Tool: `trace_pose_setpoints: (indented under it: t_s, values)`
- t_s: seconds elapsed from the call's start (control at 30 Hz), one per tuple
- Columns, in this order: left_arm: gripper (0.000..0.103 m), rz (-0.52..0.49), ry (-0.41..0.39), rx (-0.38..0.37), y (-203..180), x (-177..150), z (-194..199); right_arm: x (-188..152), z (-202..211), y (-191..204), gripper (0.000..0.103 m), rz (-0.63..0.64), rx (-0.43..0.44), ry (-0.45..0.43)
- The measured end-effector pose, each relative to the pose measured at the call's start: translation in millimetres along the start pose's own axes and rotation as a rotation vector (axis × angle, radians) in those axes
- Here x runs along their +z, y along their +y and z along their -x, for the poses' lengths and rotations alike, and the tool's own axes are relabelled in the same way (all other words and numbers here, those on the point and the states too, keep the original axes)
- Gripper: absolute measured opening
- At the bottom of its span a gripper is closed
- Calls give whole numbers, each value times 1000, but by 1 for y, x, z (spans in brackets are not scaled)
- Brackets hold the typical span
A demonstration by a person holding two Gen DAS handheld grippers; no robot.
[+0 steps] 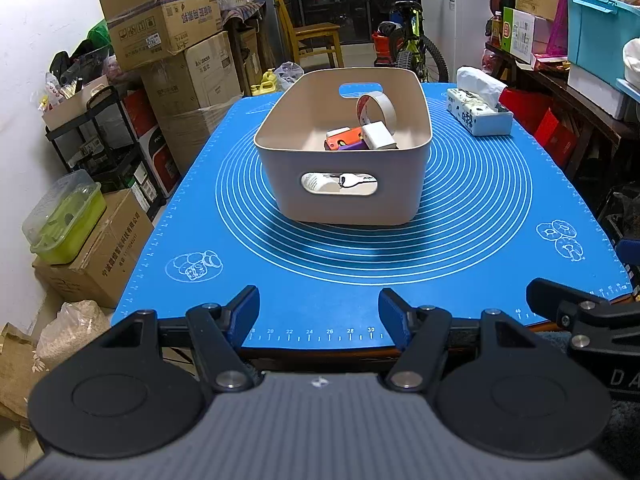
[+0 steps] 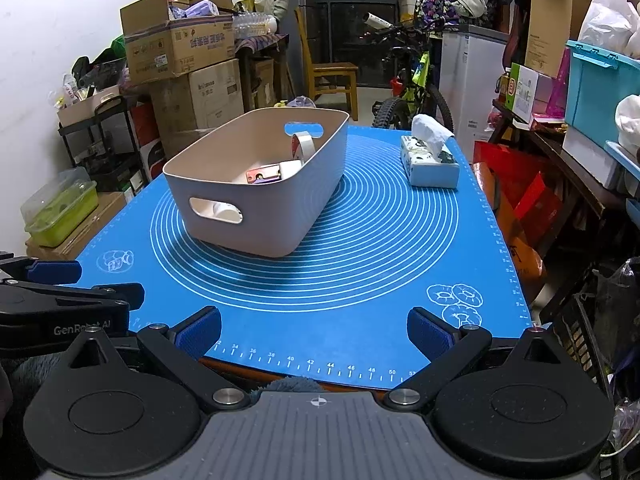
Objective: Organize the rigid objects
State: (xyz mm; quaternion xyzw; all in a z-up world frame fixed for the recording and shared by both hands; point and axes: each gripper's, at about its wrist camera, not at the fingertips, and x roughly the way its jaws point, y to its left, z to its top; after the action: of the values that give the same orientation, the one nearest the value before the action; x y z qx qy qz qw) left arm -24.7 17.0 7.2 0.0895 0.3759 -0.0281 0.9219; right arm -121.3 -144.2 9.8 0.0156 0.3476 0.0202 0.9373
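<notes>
A beige bin (image 1: 348, 196) (image 2: 248, 224) stands in the middle of the blue mat (image 1: 320, 280) (image 2: 360, 280). Inside it lie a tape roll (image 1: 378, 110) (image 2: 303, 145), a white box (image 1: 378, 136), an orange and purple item (image 1: 344, 140) (image 2: 262, 176) and a white tube seen through the handle slot (image 1: 320, 183). My left gripper (image 1: 319, 314) hovers open over the mat's near edge, nothing between its fingers. My right gripper (image 2: 314, 332) is open too, at the near edge, empty. Part of each gripper shows at the side of the other's view.
A tissue box (image 1: 478, 114) (image 2: 430, 160) sits at the mat's far right. Stacked cardboard boxes (image 1: 168, 40) and a green container (image 1: 66, 220) stand left of the table. A bicycle (image 1: 408, 44), a chair and shelves with a teal crate (image 2: 600, 88) fill the back and right.
</notes>
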Motion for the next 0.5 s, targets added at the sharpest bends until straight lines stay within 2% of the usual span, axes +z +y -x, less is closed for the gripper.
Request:
trace_pose_setpoints:
  t_s: [0.5]
  values:
    - [67,0,1,1,-1,0,0,0,0,-2,99,-2,1,0]
